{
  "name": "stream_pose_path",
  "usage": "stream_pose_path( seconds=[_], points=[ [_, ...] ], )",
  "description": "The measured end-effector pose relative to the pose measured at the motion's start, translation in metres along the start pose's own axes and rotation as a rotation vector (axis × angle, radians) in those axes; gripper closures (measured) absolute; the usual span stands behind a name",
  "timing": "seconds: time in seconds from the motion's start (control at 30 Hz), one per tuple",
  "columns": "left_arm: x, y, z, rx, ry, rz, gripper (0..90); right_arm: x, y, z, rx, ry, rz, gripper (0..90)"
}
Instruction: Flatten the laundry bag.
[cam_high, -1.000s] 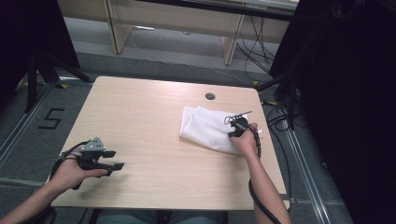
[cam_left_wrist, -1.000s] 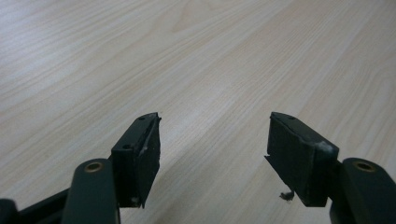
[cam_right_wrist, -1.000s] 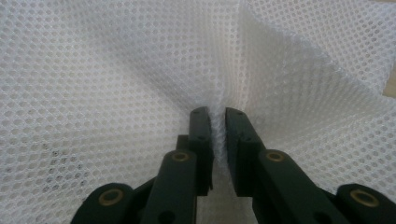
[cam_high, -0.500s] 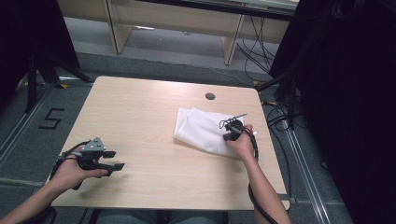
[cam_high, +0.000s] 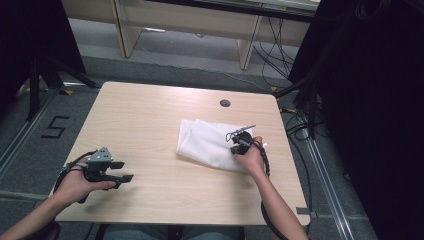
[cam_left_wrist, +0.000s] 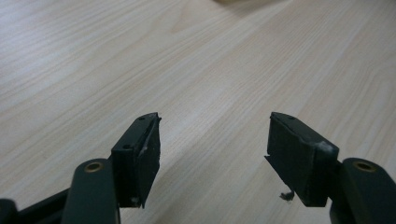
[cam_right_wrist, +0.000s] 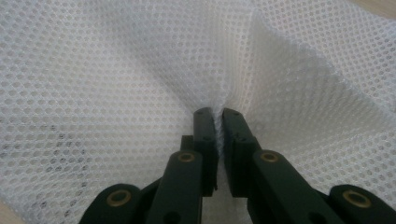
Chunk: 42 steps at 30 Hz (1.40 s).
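Observation:
A white mesh cloth (cam_high: 205, 142) lies folded on the right half of the pale wooden table (cam_high: 150, 115). My right gripper (cam_high: 234, 141) sits on the cloth's right part, held by a hand. In the right gripper view the jaws have just closed and the gripper (cam_right_wrist: 218, 114) is shut, pinching a ridge of the mesh cloth (cam_right_wrist: 116, 70) between its pads. My left gripper (cam_high: 125, 170) rests near the table's front left corner, far from the cloth. Its jaws stand open (cam_left_wrist: 215, 140) over the bare table (cam_left_wrist: 93, 56), with nothing between them.
A dark round cable hole (cam_high: 225, 103) sits near the table's far edge, behind the cloth. Cables (cam_high: 300, 130) run along the floor to the right of the table. A "5" marking (cam_high: 55, 129) is on the floor at the left.
The right gripper has moved left across the table, and the cloth has slid left with it. The left gripper has stayed in place.

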<state>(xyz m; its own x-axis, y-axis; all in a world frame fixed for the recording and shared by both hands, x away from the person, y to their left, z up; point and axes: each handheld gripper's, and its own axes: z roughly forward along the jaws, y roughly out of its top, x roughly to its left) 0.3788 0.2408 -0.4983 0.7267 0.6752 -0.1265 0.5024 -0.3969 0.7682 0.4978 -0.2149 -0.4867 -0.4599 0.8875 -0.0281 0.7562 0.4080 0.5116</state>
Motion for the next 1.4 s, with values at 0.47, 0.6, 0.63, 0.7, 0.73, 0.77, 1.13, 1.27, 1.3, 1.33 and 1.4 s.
stream_pose_path(
  seconds=[0.47,0.6,0.63,0.7,0.73,0.77,1.13,1.27,1.3,1.33,1.4],
  points=[
    [0.000,0.000,0.000,-0.008,-0.002,-0.007,34.6,0.024,0.009,0.005,-0.011,0.008,-0.028,85.5],
    [0.000,0.000,0.000,-0.008,-0.002,-0.007,34.6,0.033,0.011,0.007,-0.012,0.007,-0.038,85.5],
    [0.000,0.000,0.000,-0.009,-0.002,-0.007,34.6,0.035,0.012,0.007,-0.012,0.007,-0.040,85.5],
    [0.000,0.000,0.000,-0.008,-0.002,-0.006,34.6,0.038,0.013,0.008,-0.015,0.016,-0.041,85.5],
    [0.000,0.000,0.000,-0.004,-0.002,-0.002,34.6,0.040,0.013,0.008,-0.010,0.017,-0.039,85.5],
    [0.000,0.000,0.000,-0.005,-0.001,-0.003,34.6,0.042,0.013,0.008,-0.010,0.020,-0.041,85.5],
    [0.000,0.000,0.000,-0.008,-0.001,-0.005,34.6,0.056,0.017,0.009,-0.001,0.040,-0.054,85.3],
    [0.000,0.000,0.000,-0.007,-0.001,-0.002,34.6,0.064,0.020,0.012,-0.015,0.049,-0.080,85.2],
    [0.000,0.000,0.000,-0.006,0.000,-0.003,34.6,0.067,0.020,0.011,-0.005,0.052,-0.069,85.2],
    [0.000,0.000,-0.001,-0.006,0.000,-0.004,34.6,0.068,0.021,0.013,-0.014,0.051,-0.086,85.2],
    [0.000,0.000,-0.001,0.002,-0.005,-0.004,34.6,0.073,0.022,0.013,-0.008,0.055,-0.076,85.0]
  ],
)
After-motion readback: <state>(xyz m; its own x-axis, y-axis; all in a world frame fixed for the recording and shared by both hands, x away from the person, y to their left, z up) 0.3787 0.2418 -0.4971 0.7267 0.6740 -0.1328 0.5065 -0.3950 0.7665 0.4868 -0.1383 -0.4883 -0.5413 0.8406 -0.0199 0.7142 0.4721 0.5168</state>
